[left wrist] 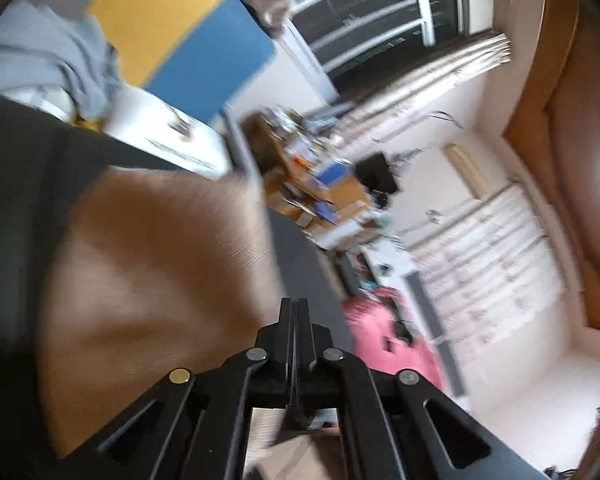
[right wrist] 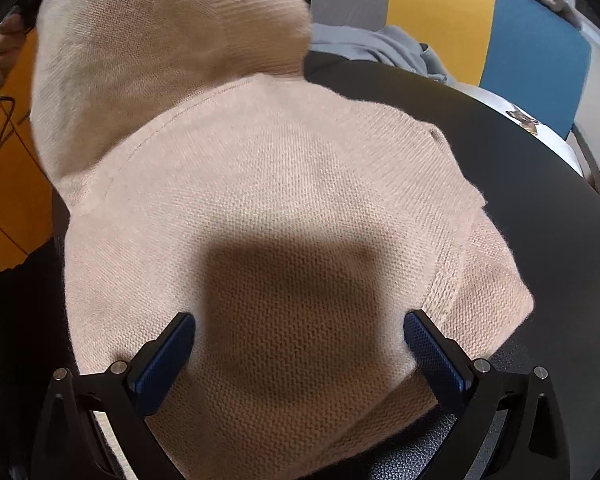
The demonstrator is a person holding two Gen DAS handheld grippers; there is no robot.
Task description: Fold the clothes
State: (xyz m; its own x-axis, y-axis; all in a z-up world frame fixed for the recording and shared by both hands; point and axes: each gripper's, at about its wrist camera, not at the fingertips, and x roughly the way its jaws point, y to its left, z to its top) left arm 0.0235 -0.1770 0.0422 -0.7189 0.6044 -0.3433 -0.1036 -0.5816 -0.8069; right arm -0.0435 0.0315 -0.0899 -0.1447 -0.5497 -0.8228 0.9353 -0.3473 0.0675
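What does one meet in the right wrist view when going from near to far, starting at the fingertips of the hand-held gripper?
Right hand-held gripper, open over the knit → beige knit sweater on the black table → grey garment beyond the table's far edge → grey, yellow and blue panel behind it.

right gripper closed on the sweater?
No: in the right wrist view the right gripper stands wide open, its blue pads apart over the beige sweater on the black table.

Dark round table (right wrist: 532,184) with beige knit sweater (right wrist: 284,184) directly on it, partly folded.
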